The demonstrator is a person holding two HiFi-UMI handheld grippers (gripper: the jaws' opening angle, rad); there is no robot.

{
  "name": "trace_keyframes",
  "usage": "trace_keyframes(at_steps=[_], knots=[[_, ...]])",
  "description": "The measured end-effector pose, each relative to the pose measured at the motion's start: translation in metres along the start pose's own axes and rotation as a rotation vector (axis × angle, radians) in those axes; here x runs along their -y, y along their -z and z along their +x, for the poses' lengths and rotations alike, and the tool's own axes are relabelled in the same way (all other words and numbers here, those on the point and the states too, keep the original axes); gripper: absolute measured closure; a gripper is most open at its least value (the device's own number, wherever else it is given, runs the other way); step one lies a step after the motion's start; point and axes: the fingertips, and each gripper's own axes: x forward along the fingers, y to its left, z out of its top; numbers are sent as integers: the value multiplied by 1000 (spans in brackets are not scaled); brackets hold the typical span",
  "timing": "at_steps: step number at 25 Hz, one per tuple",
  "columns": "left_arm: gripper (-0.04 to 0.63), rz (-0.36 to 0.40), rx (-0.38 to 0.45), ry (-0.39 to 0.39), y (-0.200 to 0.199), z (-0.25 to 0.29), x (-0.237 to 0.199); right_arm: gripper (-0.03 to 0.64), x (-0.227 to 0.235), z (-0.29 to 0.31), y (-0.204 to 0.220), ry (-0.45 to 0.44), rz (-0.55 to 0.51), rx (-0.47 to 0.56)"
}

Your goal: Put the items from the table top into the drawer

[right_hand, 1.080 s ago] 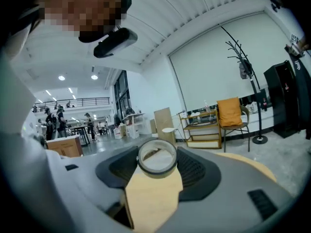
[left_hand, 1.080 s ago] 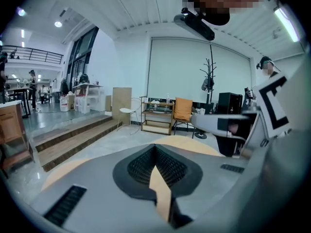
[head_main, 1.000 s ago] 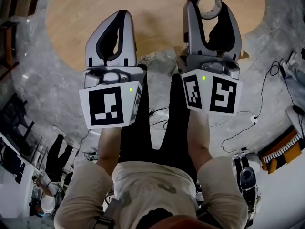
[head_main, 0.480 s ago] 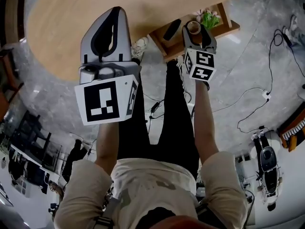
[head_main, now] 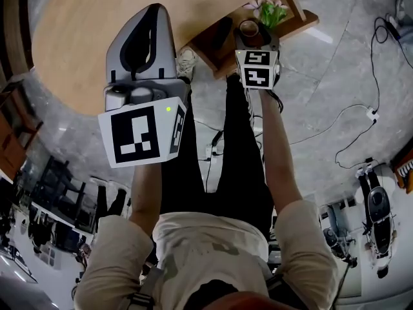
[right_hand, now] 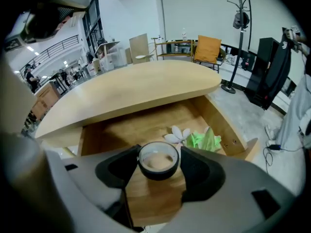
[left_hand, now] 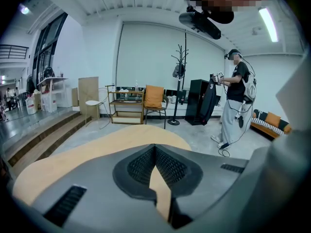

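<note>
A black roll of tape (right_hand: 158, 160) sits between the jaws of my right gripper (right_hand: 158, 163), which is shut on it from both sides. It hangs over the open wooden drawer (right_hand: 146, 125) under the round table top (right_hand: 131, 89). A white flower with green leaves (right_hand: 194, 139) lies in the drawer, just beyond the roll. In the head view the right gripper (head_main: 253, 34) and the tape (head_main: 250, 30) are above the drawer (head_main: 303, 23), beside a dark object (head_main: 221, 36). My left gripper (head_main: 151, 18) hovers over the table top (head_main: 84, 37), shut and empty, its tips (left_hand: 154, 148) touching.
A person (left_hand: 235, 101) stands at the far right of the room near a coat rack (left_hand: 181, 81) and an orange chair (left_hand: 153, 98). Steps (left_hand: 39, 135) rise at the left. Cables (head_main: 361, 118) trail over the grey floor to my right.
My right gripper has dropped away from the camera with the tape and now hangs over the drawer, which has come into view. The left gripper has shifted slightly over the table.
</note>
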Motion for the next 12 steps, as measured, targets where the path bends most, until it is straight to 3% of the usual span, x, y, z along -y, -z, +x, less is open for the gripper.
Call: trace_keyframes(at_steps=[3,12], knots=[[588,8,-8,16,1,2,6,299,4,1,-4,39,-28,27],[588,14,-7,7,2,1,4,299,1,-1,-1,27,-37,19]])
